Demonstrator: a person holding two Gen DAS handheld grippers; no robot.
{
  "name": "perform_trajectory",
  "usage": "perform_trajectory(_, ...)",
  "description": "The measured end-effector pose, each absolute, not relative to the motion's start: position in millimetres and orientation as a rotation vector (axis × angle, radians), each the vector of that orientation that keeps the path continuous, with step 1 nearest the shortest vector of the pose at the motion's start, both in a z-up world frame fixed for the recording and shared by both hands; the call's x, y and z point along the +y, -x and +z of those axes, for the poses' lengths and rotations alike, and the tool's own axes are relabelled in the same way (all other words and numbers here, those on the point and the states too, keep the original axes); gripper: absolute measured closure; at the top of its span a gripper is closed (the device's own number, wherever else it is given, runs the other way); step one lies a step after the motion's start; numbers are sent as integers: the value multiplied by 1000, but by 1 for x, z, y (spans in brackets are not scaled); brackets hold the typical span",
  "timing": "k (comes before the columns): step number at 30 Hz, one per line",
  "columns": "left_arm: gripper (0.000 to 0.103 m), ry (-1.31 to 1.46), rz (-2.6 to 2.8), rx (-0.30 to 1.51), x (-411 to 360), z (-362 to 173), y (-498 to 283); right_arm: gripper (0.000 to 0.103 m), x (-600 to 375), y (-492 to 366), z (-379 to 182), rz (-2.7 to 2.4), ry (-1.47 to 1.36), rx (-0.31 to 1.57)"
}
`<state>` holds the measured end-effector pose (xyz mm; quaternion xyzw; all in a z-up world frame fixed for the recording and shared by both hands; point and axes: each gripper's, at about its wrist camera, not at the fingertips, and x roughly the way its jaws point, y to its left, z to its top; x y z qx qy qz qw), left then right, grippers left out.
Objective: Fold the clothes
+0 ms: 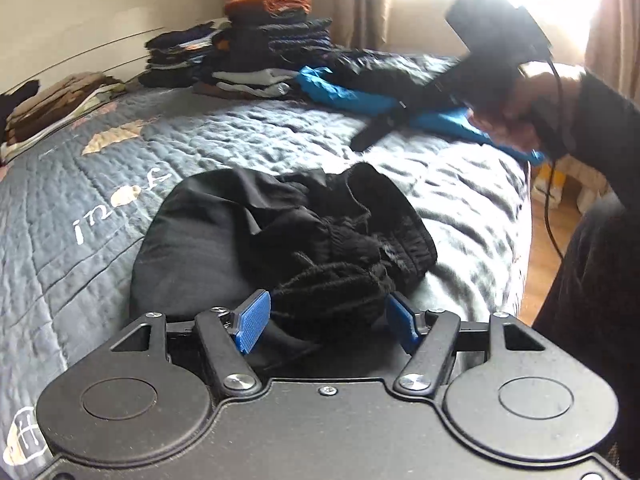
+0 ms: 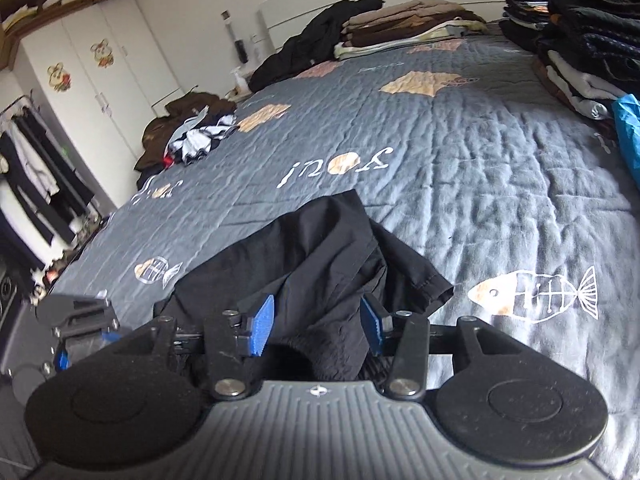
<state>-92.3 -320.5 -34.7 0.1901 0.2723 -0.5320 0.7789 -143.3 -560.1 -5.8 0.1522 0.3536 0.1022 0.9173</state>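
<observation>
Working a crumpled black garment [image 1: 280, 240] lying on the grey quilted bed [image 1: 100, 168], near its front edge. Left claw [image 1: 326, 318] released, pads spread either side of the bunched ribbed waistband, not pressing. Right claw [image 2: 316, 322] parted with cloth between the pads; grip cannot be told. Best now: pinch opposite waistband corners, lift slightly, draw apart to flatten before folding, well clear of the folded stacks [image 1: 276, 36].

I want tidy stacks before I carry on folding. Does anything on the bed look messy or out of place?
Yes. The black garment near the bed's edge lies crumpled, not flat. A loose heap of brown and striped clothes sprawls at the far side, and a bright blue garment lies unfolded beside the neat folded stacks.
</observation>
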Motion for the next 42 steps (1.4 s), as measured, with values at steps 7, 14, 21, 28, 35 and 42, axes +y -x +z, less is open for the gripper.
perform_trajectory(7,33,-401,-1065,546,-360,-42,114,54,-532,152,-16,273,-183,815)
perform_trajectory(14,33,-443,-1009,551,-375,-59,120,54,-537,149,-45,170,-121,842)
perform_trajectory(21,33,-392,-925,555,-375,-58,114,74,-541,146,-54,89,-118,785)
perform_trajectory(28,45,-430,-899,577,-393,-75,113,79,-532,134,-55,87,-102,771)
perform_trajectory(35,69,-373,-892,446,-376,-53,115,91,-532,121,-48,60,-152,647)
perform_trajectory(42,70,-402,-817,205,-370,-12,127,92,-528,126,-10,57,-123,241)
